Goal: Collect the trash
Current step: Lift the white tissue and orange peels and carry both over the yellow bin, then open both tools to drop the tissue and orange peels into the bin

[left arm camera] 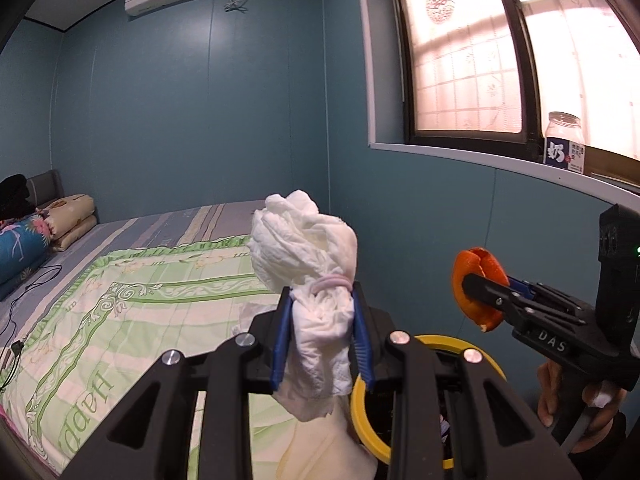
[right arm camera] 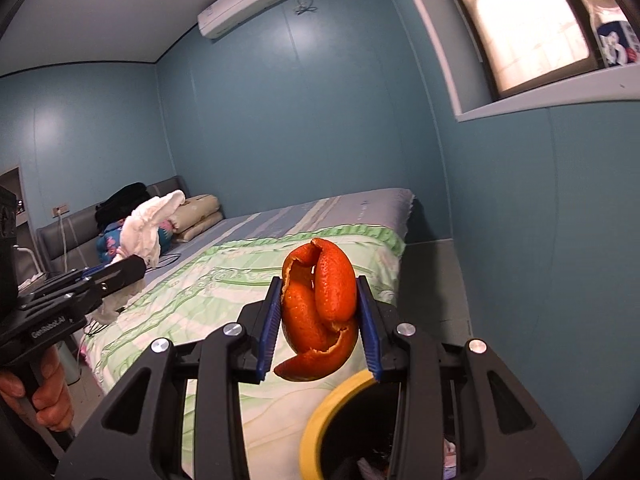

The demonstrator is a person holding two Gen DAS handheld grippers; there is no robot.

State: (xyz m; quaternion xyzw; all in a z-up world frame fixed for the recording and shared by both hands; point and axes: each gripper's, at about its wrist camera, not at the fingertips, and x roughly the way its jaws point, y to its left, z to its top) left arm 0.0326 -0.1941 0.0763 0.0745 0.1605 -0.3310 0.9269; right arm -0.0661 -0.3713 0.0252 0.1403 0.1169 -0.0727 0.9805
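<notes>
My left gripper point(left arm camera: 323, 334) has its fingers clamped on a crumpled white tissue wad point(left arm camera: 308, 276); my right gripper point(right arm camera: 320, 326) grips curled orange peel point(right arm camera: 318, 312). Both hang just above the yellow-rimmed black bin point(right arm camera: 320, 420), beside the bed's green patterned quilt point(left arm camera: 132, 304). Beyond, blue wall point(left arm camera: 200, 100).

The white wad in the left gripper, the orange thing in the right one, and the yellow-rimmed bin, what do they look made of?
White wad: soft tissue or paper, matte, crumpled into folds, cinched by a pale band.
Orange thing: citrus peel, glossy pitted skin, curled with torn edges.
Yellow-rimmed bin: likely plastic, since the rim looks smooth and evenly coloured; the body is dark and mostly hidden.
</notes>
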